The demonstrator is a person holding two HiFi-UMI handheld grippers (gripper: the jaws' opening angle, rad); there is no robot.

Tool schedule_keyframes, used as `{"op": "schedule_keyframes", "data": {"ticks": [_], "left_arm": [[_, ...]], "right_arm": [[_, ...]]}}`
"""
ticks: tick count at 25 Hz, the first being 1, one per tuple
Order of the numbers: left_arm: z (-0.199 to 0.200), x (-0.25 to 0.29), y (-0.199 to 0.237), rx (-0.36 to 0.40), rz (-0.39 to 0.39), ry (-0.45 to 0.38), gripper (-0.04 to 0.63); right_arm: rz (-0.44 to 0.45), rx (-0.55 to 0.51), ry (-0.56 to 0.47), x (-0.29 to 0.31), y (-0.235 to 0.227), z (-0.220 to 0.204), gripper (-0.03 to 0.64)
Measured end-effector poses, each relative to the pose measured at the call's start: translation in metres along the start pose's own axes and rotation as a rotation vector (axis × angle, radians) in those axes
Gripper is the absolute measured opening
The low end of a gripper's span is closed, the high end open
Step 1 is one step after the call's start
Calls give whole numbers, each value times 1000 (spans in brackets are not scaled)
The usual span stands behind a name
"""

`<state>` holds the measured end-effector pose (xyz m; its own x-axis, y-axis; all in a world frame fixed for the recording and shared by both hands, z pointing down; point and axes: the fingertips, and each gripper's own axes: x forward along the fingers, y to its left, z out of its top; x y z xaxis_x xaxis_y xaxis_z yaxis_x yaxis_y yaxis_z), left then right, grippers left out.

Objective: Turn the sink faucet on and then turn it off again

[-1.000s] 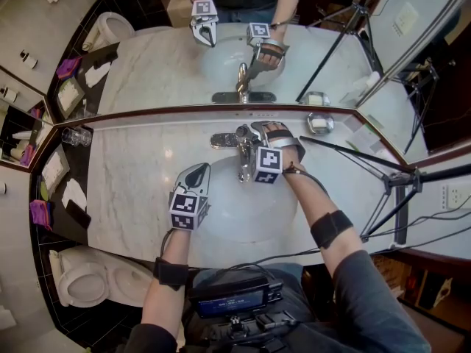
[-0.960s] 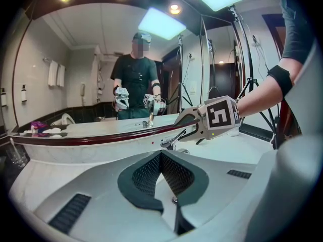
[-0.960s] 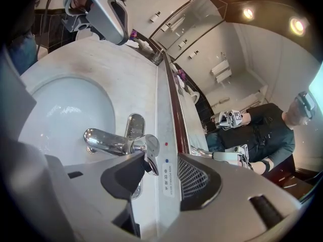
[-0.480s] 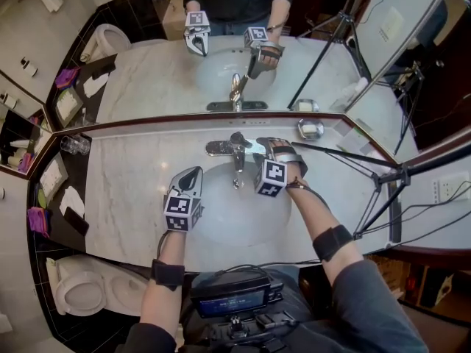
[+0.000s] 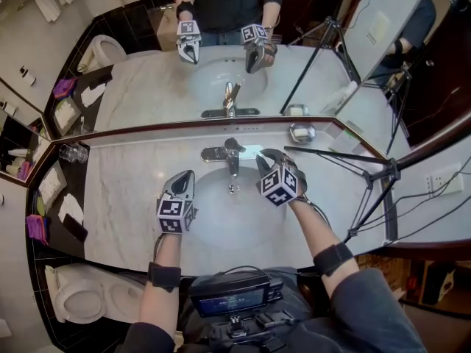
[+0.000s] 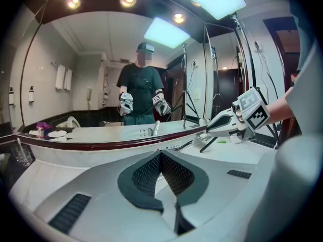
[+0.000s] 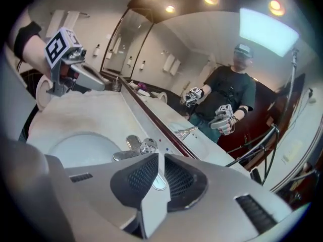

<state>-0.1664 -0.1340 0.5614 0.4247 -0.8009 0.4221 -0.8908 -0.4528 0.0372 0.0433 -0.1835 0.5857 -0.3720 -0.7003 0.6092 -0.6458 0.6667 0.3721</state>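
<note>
Head view: faucet (image 5: 230,151) at sink (image 5: 221,230) far rim. R gripper (image 5: 263,156) just right of it, jaws just closing to a slit, empty; L gripper (image 5: 187,174) shut, empty. Press lever w/ tips squarely, slow.

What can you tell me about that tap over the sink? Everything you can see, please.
The faucet is shiny chrome-looking metal: a long flat base plate, a single lever on top, and a short spout reaching over the white basin. It stands on the marble-look counter just before the mirror. No water stream shows; nothing seems to touch it.
</note>
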Motion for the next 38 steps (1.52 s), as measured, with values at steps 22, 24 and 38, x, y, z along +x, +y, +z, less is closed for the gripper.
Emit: {"op": "schedule_keyframes", "data": {"ticks": [22,24,38], "left_arm": [[4,-15,-4,-36,13,-27,0],[4,-15,-4,-37,13,-30,0],[0,-10,-2,-24,26,-5,0]], "right_arm": [[70,678,-164,-47,16,-33,20],[71,672,-165,-46,17,-34,20],[-27,44,-77,-13,11,-10,94]]}}
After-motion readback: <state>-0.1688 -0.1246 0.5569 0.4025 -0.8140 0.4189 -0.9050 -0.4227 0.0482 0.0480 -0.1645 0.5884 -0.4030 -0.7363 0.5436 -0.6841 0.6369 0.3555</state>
